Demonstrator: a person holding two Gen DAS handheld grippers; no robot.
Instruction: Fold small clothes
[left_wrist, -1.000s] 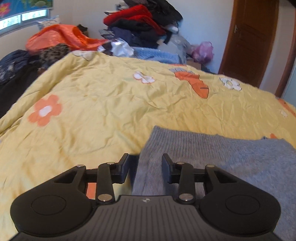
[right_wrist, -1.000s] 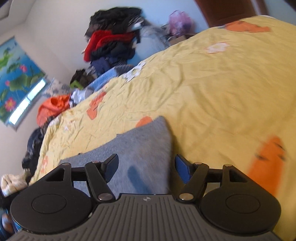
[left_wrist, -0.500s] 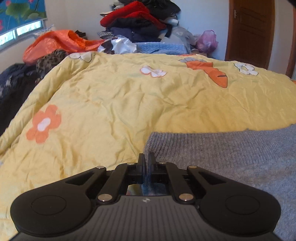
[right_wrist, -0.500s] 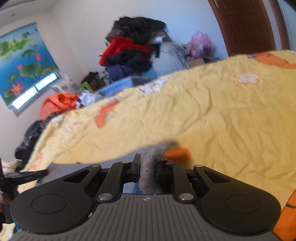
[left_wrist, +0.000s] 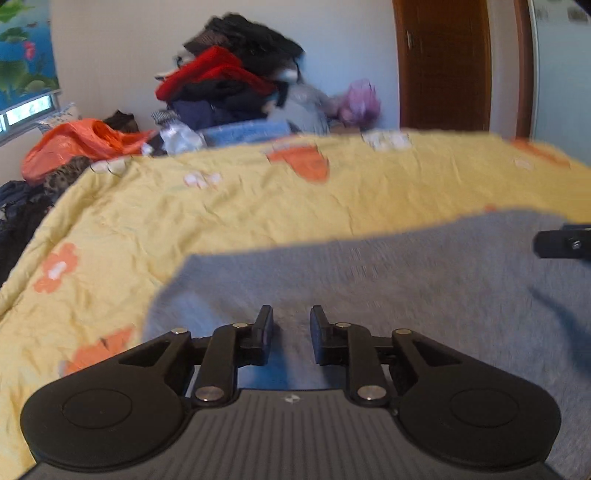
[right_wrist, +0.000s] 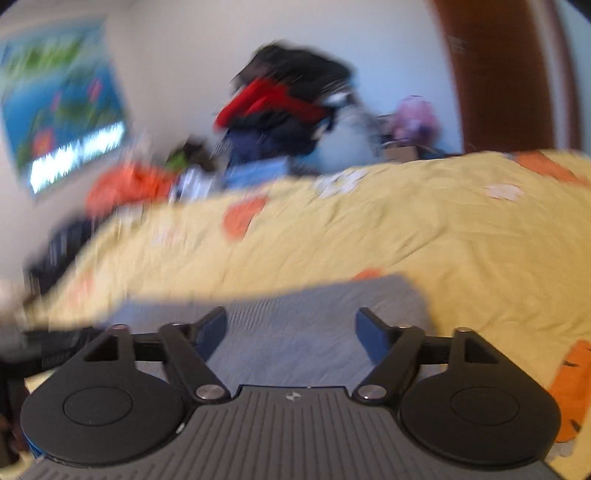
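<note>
A yellow flowered bedspread (left_wrist: 258, 221) covers the bed, with a grey knitted garment (left_wrist: 406, 280) lying flat on its near side. Left gripper (left_wrist: 291, 325) hovers above it, fingers slightly parted, empty. Right gripper (right_wrist: 291, 328) spread wide, empty. Piled clothes (left_wrist: 229, 81) behind.

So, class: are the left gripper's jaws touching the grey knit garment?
Cannot tell. In the left wrist view the left gripper has its jaws open over the grey knit garment, but blur hides any gap or contact.
</note>
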